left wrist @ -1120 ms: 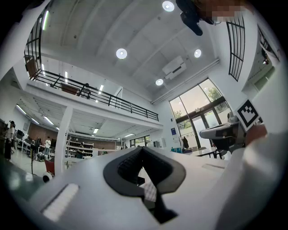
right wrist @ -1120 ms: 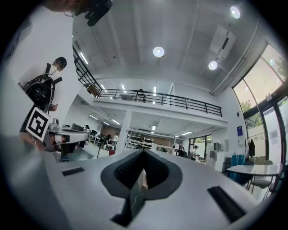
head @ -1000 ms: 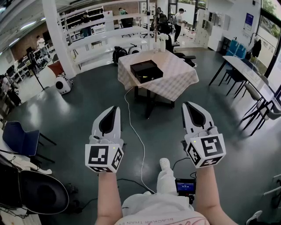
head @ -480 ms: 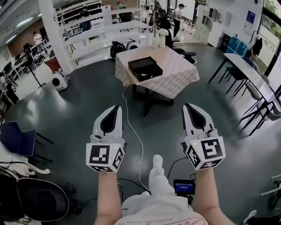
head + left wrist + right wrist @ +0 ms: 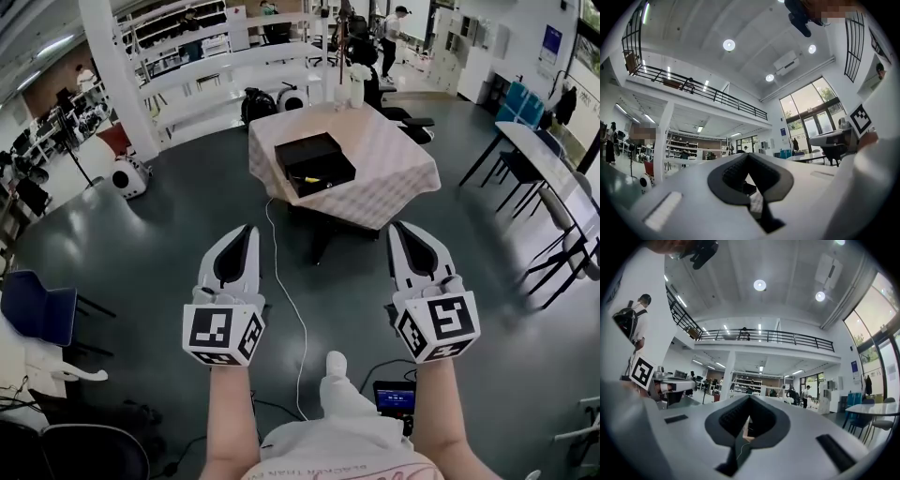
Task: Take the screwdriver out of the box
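Note:
A black open box [image 5: 314, 163] rests on a table with a checked cloth [image 5: 394, 173], far ahead of both grippers. Inside the box lies a small yellow item [image 5: 309, 178], too small to identify for sure as the screwdriver. My left gripper [image 5: 246, 231] and right gripper [image 5: 399, 226] are held side by side above the dark floor, pointing toward the table. Both are shut with nothing between their fingers. In the left gripper view the left gripper [image 5: 748, 155] shows its jaws meeting, and in the right gripper view the right gripper [image 5: 750, 397] looks the same.
A white cable [image 5: 292, 300] runs across the floor from the table toward me. A long table [image 5: 548, 164] with chairs stands at the right, a blue chair [image 5: 37, 315] at the left. A small screen device [image 5: 395, 397] lies by my foot. White shelving [image 5: 216, 75] stands behind.
The table and box have drawn closer and sit lower in the head view. Both grippers keep the same pose in front of me, still shut.

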`<move>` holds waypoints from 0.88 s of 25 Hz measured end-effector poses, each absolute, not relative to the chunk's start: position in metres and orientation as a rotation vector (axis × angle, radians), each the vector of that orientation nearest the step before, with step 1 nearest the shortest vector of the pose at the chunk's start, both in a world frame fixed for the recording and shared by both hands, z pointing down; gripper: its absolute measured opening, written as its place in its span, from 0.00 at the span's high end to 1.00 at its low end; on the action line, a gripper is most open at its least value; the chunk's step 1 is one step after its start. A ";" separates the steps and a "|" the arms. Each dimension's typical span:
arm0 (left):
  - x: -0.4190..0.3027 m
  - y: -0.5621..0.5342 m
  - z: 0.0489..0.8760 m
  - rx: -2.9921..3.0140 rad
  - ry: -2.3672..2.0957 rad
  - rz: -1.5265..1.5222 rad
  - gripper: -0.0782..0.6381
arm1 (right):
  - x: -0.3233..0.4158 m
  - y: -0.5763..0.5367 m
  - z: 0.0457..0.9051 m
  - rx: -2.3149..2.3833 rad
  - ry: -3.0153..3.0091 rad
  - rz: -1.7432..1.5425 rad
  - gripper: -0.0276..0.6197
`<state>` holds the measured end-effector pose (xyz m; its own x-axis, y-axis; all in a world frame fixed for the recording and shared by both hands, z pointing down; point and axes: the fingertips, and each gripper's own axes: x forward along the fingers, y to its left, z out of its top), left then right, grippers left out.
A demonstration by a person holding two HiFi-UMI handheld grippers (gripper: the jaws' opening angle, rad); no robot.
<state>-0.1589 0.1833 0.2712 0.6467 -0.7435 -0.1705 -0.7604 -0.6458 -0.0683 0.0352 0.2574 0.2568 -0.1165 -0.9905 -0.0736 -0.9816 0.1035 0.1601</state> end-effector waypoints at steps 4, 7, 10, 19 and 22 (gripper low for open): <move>-0.126 0.133 0.269 -2.728 1.275 0.195 0.88 | 0.066 0.207 0.261 2.024 -2.306 -0.246 0.95; -0.102 0.099 0.263 -2.726 1.289 0.206 0.88 | 0.092 0.172 0.257 2.010 -2.316 -0.237 0.95; -0.079 0.071 0.254 -2.708 1.304 0.214 0.88 | 0.119 0.142 0.250 2.004 -2.331 -0.243 0.95; -0.059 0.027 0.264 -2.677 1.355 0.159 0.88 | 0.143 0.086 0.260 1.972 -2.384 -0.210 0.95; -0.060 0.012 0.259 -2.661 1.375 0.169 0.88 | 0.144 0.070 0.259 1.955 -2.395 -0.218 0.95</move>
<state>-0.0600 0.0121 0.2586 0.5756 -0.8011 -0.1641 -0.8170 -0.5719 -0.0735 0.1437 0.0700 0.2591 -0.2036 -0.9775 -0.0560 -0.9715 0.1946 0.1351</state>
